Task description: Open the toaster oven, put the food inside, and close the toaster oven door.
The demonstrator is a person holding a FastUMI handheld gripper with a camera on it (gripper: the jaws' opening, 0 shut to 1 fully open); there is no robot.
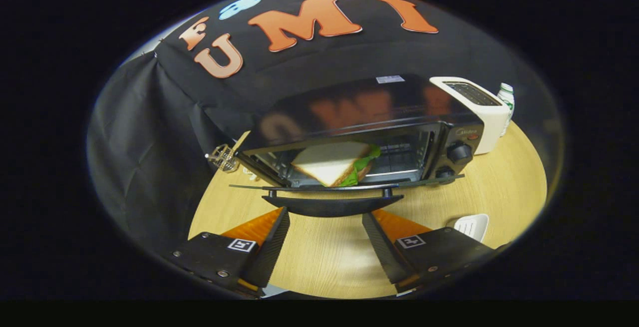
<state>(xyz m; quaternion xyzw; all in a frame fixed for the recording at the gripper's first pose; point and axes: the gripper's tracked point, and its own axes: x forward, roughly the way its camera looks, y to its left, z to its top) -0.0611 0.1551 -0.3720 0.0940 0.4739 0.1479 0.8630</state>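
1. Wire rack item (223, 158): small metal piece, beyond the left finger, standing on the table just beside the oven's left corner; its kind cannot be told.
2. Toaster oven (359, 112): dark body with glossy top, straight ahead of the gripper on the wooden table (319, 262). Two knobs (459, 153) on its right panel.
3. Oven door (344, 187): dropped open, lying about level; its curved handle (332, 205) sits just ahead of the fingertips, apart from them.
4. Sandwich (333, 163): white bread triangle with green leaf at the edge, resting inside the oven cavity on the rack.
5. Gripper (325, 222): fingers spread wide, holding nothing, bare table between them.
6. White toaster (477, 110): right of the oven, touching or just beside it.
7. Bottle (506, 98): pale, green-labelled, behind the white toaster.
8. White dish (472, 226): small, on the table just beyond the right finger.
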